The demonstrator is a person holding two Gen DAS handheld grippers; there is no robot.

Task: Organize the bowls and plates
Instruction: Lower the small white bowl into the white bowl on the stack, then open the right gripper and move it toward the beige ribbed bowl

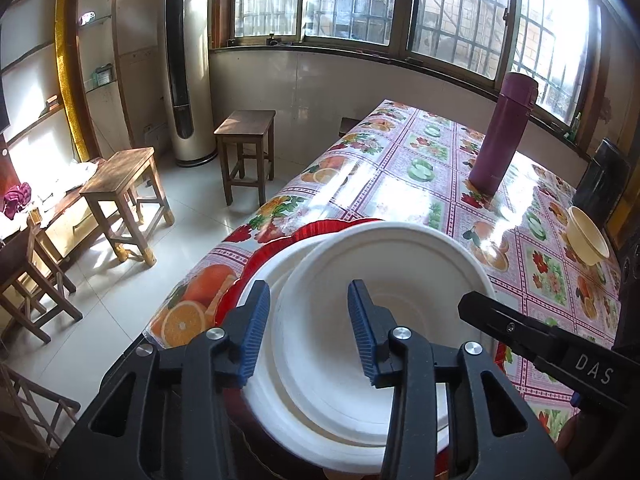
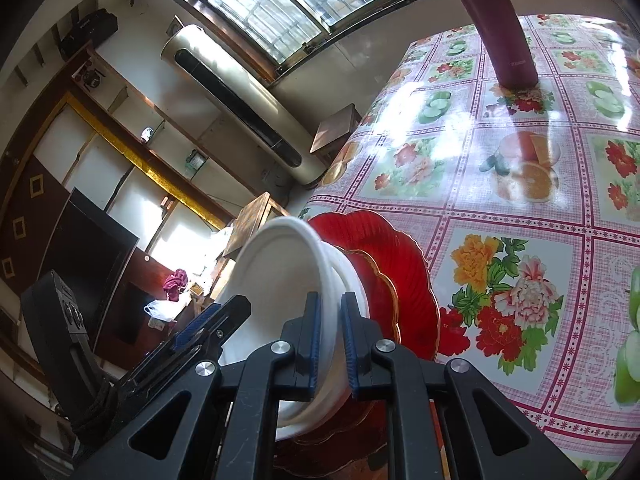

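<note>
1. Here my left gripper [image 1: 308,328] stands partly open above the white dishes. Its blue pads [image 1: 256,328] are on both sides of the rim of the upper white bowl [image 1: 384,276], but they do not press on it.
2. My right gripper [image 2: 330,344] is nearly closed, and its two pads pinch the rim of the white bowl [image 2: 280,276]. So this hand holds the bowl by its edge.
3. The white bowl sits inside a second white dish [image 1: 272,276], a little shifted to one side, and in the right wrist view both are tilted against the red plates.
4. Under the white dishes lies a red plate [image 2: 400,264] with a wavy edge, and on it a smaller red plate [image 2: 372,276] with a gold rim. This stack is at the near corner of the table [image 1: 400,184], which has a glossy cloth with fruits and flowers.
5. In the left wrist view I see my right gripper coming in from the right side, at the edge of the bowl.
6. A cream bowl [image 1: 588,236] stands alone far to the right on the table, well apart from the stack.
7. A purple flask [image 1: 500,136] stands upright near the middle of the table, beyond the stack.
8. On the floor beside the table are wooden stools [image 1: 124,196].
</note>
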